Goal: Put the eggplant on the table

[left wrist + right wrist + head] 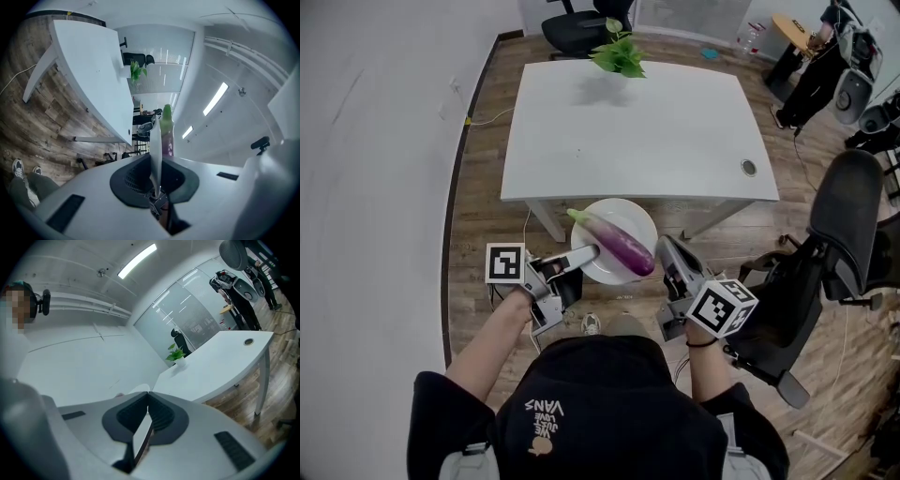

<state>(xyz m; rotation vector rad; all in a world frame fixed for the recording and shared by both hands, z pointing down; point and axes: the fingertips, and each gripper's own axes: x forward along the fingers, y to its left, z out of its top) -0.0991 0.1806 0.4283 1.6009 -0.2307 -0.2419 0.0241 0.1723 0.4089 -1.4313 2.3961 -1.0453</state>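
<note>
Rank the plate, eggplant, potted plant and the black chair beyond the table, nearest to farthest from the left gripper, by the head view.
1. plate: rim clamped by the left gripper.
2. eggplant: lying on the plate, just right.
3. potted plant: at the far edge of the table.
4. black chair: beyond the table, farthest.

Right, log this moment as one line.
left gripper: shut on plate rim | right gripper: shut on plate rim | eggplant: on plate, not yet on table
</note>
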